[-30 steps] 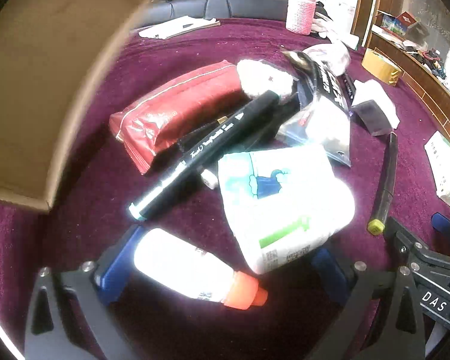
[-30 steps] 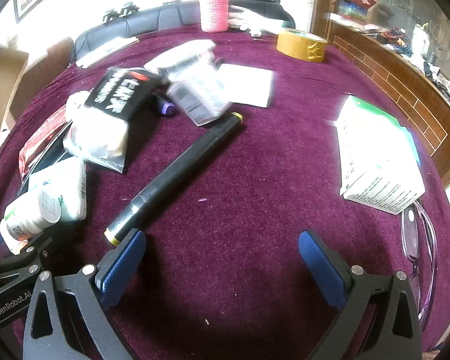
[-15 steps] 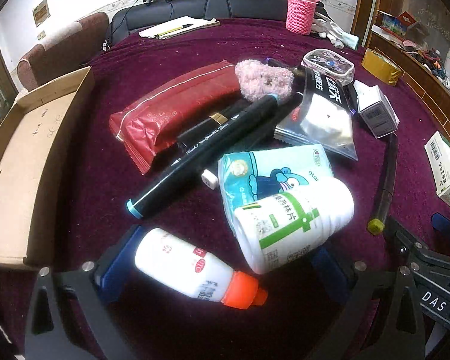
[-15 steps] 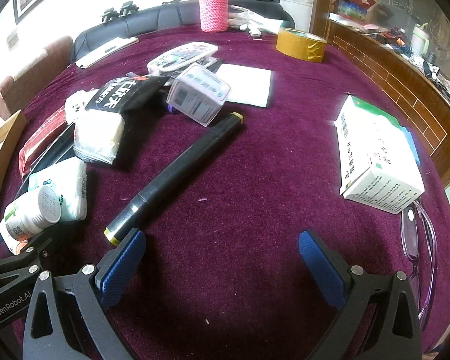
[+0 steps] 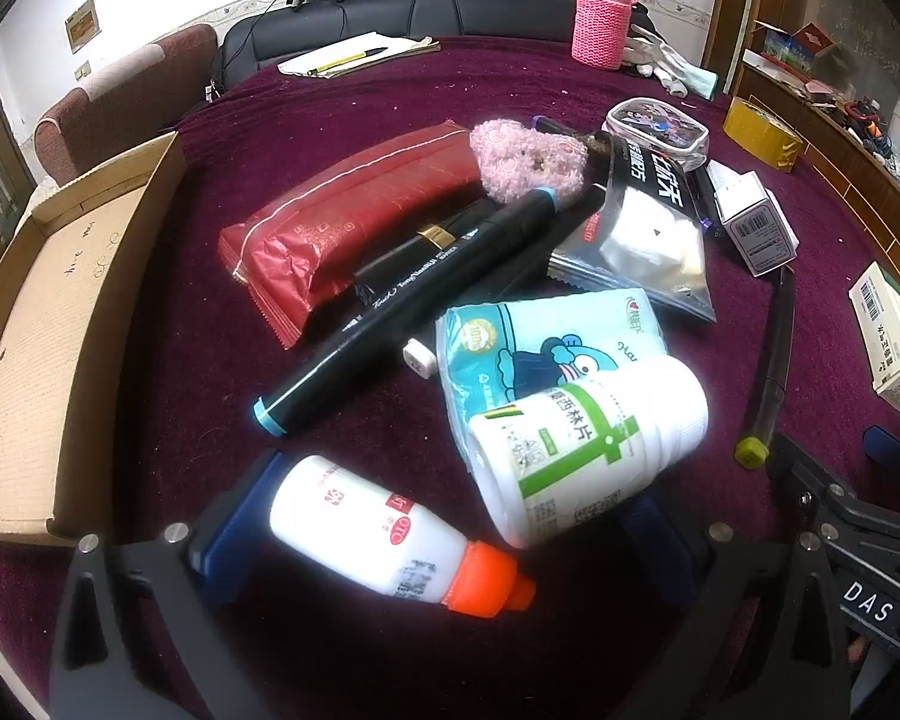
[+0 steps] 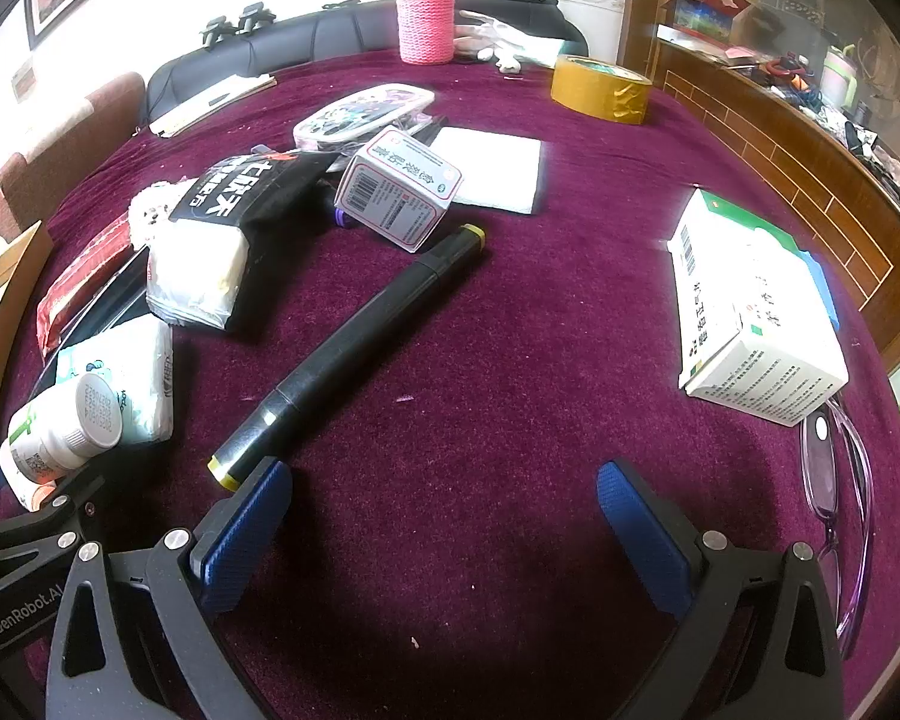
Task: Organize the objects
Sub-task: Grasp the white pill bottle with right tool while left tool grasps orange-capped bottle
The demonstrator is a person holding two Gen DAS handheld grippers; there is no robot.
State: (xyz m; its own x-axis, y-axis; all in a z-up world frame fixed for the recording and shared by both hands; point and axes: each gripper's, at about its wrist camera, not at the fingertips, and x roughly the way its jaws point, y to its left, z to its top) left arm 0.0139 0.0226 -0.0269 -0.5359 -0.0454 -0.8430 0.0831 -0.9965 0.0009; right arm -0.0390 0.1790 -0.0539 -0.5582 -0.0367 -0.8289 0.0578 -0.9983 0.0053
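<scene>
A pile of objects lies on the maroon table. My left gripper is open, low over a white bottle with an orange cap and a white pill bottle with a green cross, which rests on a tissue pack. A blue-tipped black marker, a red wrapper and a pink plush lie beyond. A cardboard box sits at the left. My right gripper is open and empty; a yellow-tipped black marker lies just beyond its left finger.
A white-green medicine box and purple glasses lie at the right. A small medicine box, a black snack bag, a white napkin, yellow tape and a pink flask sit farther back.
The cardboard box, held up close to the left camera a second ago, has come down onto the table at the left. Both grippers have stayed put.
</scene>
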